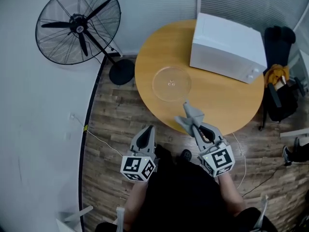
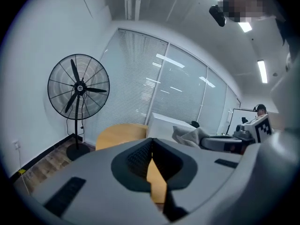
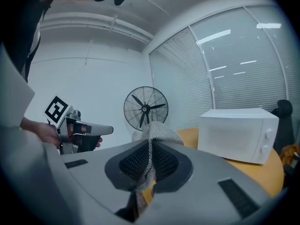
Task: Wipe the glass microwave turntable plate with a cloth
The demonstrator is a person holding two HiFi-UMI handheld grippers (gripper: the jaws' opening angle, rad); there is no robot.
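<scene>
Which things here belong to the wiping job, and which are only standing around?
For the job: glass turntable plate, grey cloth, right hand-held gripper clamped on it.
Only standing around: white microwave, pedestal fan, left hand-held gripper, shut and empty.

Grey cloth [image 1: 191, 115], clear plate [image 1: 171, 83]

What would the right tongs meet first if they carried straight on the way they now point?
Probably the glass plate on the wooden table: the right tongs, shut on the cloth, aim towards it, though depth is unclear.
</scene>
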